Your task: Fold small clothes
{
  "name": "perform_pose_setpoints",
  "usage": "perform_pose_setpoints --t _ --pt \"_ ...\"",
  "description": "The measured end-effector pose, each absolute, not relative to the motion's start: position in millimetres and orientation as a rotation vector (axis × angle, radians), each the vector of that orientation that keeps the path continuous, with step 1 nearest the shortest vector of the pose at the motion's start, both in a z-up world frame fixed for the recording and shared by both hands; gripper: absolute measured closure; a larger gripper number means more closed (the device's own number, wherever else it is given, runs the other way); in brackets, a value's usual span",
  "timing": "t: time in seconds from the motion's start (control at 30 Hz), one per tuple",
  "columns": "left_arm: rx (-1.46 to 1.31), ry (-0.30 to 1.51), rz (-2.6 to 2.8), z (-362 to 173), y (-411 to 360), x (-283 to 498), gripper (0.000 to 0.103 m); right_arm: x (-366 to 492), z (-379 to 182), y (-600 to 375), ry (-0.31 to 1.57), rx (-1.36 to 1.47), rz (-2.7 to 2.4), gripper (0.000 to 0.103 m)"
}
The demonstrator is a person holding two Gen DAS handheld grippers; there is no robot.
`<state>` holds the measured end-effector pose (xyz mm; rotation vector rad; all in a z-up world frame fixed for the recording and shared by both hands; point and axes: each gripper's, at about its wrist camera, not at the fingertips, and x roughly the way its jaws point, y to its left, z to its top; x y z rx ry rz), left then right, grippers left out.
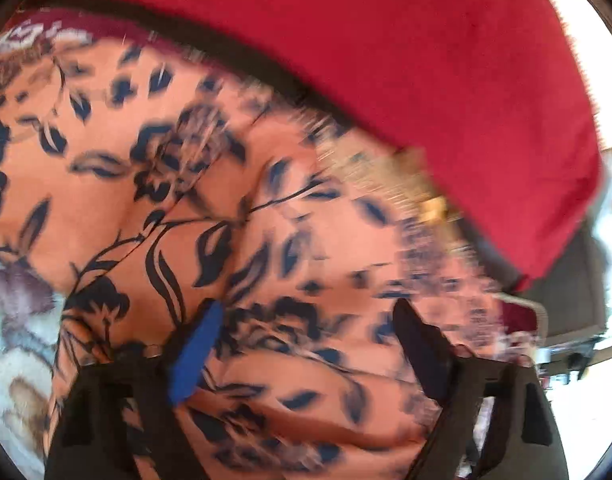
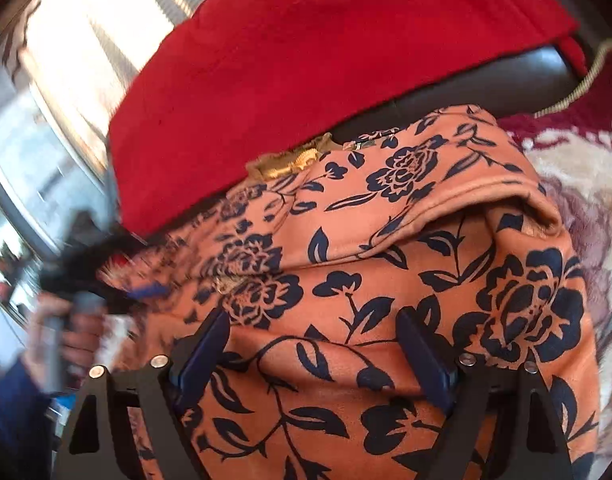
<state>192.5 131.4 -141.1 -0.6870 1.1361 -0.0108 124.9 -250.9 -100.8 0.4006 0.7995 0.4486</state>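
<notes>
An orange garment with a dark blue flower print (image 1: 234, 208) lies bunched and creased; in the right wrist view (image 2: 405, 264) it shows a rolled fold across its upper part. My left gripper (image 1: 306, 320) is open just above the cloth, its fingers spread wide; the view is blurred. My right gripper (image 2: 311, 330) is open too, its fingers spread over the cloth. The left gripper and the hand that holds it show blurred at the left edge of the right wrist view (image 2: 82, 292), at the garment's edge.
A red cloth (image 1: 405, 48) (image 2: 306, 52) lies beyond the garment over a dark cushion (image 2: 485, 80). A small gold piece (image 2: 290, 164) sits where the two meet. A flowered rug (image 2: 577, 176) (image 1: 14, 320) lies under and beside the garment.
</notes>
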Motion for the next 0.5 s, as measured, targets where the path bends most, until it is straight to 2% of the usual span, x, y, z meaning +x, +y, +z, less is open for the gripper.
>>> perform_pose_setpoints --t 0.03,0.07,0.1,0.23,0.27,0.33,0.4,0.5 --pt "-0.66 1.145 0.02 -144.2 131.1 193.2 0.049 124.6 -101.6 -254.8 0.792 0.424 0.46 0.016" --pt "-0.593 1.149 0.057 -143.3 128.8 193.3 0.078 124.4 -102.0 -257.0 0.787 0.441 0.47 0.016" --pt "-0.568 1.125 0.045 -137.6 128.3 191.6 0.098 124.5 -102.9 -256.7 0.782 0.45 0.475 0.016" --pt "-0.46 0.871 0.036 -78.3 125.5 157.5 0.098 123.0 -102.9 -261.2 0.782 0.475 0.49 0.016" --pt "-0.437 0.854 0.042 -76.8 124.2 153.0 0.098 123.3 -103.8 -262.2 0.792 0.482 0.49 0.016" --pt "-0.378 0.909 0.067 -95.9 120.5 155.6 0.098 128.9 -96.0 -263.2 0.845 0.497 0.476 0.016" --pt "-0.376 1.056 0.079 -143.2 122.0 166.9 0.096 133.3 -75.5 -270.4 0.803 0.574 0.516 0.016" --pt "-0.336 1.016 0.084 -152.1 116.9 164.3 0.094 149.1 -39.7 -288.3 0.701 0.591 0.502 0.012"
